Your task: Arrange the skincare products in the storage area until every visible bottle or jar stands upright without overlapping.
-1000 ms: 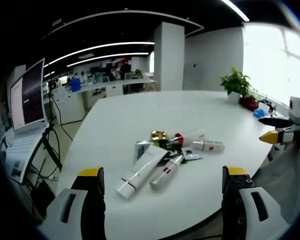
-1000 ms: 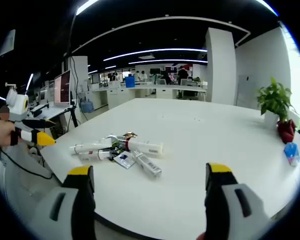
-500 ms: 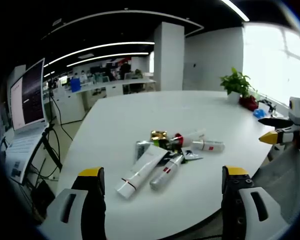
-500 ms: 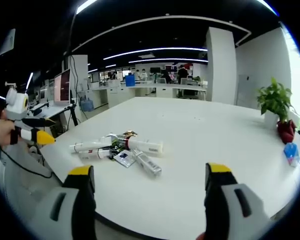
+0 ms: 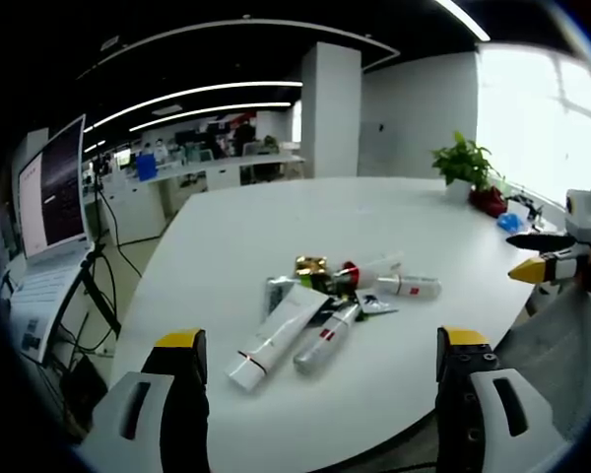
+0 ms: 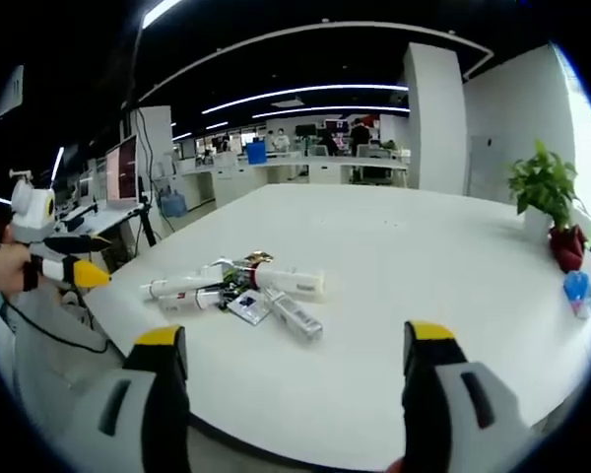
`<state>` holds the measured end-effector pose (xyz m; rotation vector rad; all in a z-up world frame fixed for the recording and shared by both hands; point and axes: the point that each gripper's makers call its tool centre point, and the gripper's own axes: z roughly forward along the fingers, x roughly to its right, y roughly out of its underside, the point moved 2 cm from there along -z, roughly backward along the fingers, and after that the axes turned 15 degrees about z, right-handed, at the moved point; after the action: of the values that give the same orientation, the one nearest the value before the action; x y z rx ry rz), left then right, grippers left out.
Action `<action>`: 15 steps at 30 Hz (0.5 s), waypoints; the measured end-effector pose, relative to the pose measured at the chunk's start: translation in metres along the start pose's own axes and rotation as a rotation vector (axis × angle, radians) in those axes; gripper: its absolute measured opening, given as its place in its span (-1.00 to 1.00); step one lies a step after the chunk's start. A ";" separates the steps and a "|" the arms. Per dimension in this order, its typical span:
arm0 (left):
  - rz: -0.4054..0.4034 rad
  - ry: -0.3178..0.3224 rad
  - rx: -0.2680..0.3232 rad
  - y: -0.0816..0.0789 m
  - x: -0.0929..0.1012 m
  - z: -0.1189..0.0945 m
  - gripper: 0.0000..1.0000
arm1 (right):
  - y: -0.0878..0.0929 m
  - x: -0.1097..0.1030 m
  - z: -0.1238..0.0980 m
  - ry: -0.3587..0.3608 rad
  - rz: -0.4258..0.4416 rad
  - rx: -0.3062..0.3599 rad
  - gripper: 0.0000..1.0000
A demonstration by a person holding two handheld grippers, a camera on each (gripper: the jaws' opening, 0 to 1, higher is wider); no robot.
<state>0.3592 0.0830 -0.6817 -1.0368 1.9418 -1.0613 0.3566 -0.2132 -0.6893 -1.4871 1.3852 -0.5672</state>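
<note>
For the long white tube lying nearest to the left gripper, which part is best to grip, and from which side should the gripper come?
Probably grip the white tube at mid-body, coming down from above with the left gripper, jaws across its width. It lies flat on the table, its near end free of the pile, while its far end touches the other products, so the middle looks the clearest place.
</note>
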 end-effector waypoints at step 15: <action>0.000 0.013 -0.006 0.001 0.001 0.001 0.90 | 0.001 -0.008 0.004 -0.041 0.003 -0.046 0.75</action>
<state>0.3588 0.0818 -0.6828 -1.0351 1.9562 -1.0652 0.3574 -0.2048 -0.6898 -1.5248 1.3760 -0.5035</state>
